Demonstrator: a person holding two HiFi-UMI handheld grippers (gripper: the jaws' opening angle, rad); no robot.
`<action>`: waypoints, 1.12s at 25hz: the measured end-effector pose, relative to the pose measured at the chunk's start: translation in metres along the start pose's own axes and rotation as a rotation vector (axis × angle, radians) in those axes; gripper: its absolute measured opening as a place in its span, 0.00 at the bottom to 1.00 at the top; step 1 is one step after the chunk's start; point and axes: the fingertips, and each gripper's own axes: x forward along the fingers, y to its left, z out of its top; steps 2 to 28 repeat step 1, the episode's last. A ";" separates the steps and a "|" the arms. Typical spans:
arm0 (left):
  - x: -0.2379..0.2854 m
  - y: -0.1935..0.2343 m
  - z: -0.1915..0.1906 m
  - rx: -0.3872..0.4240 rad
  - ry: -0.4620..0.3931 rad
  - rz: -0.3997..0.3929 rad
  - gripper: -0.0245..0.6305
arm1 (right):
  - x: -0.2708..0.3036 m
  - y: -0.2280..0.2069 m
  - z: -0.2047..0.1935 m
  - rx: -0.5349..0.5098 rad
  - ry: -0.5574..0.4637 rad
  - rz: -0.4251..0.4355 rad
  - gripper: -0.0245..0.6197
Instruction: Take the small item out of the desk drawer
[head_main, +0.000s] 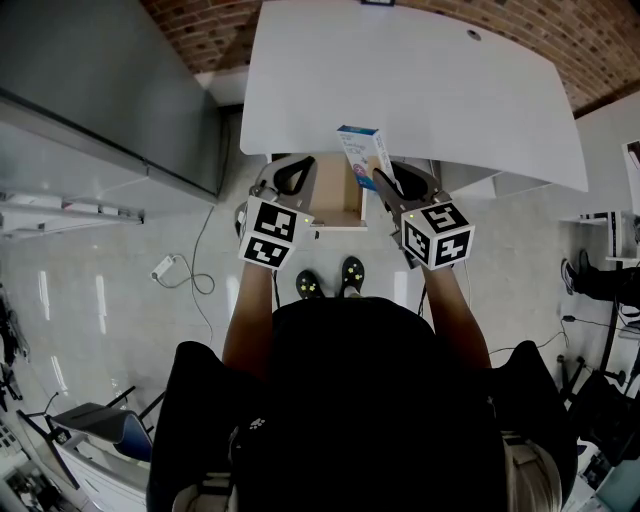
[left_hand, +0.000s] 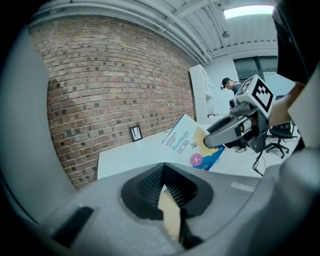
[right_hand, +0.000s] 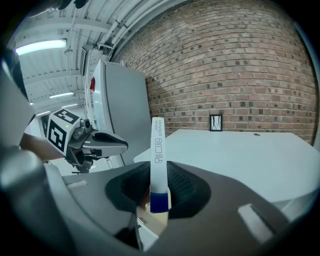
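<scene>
**Bandage box (head_main: 360, 148) held above the open drawer (head_main: 335, 192)**
Right tongs (head_main: 383, 183) pinch the box edge-on; left tongs (head_main: 293, 178) are pressed together and empty. Hold firm pressure, raise the box clear, then set it on the counter (head_main: 430, 90).

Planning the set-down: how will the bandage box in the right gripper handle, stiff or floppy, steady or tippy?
The box is probably stiff: its edges look straight in the right gripper. It seems light, held by one end without sagging. Seen edge-on it is thin, so it would likely tip if stood upright.
</scene>
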 end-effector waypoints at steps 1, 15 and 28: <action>0.000 0.000 0.000 0.001 0.000 0.001 0.04 | 0.000 0.000 0.000 0.000 -0.001 0.002 0.20; 0.000 0.000 0.000 0.001 0.000 0.001 0.04 | 0.000 0.000 0.000 0.000 -0.001 0.002 0.20; 0.000 0.000 0.000 0.001 0.000 0.001 0.04 | 0.000 0.000 0.000 0.000 -0.001 0.002 0.20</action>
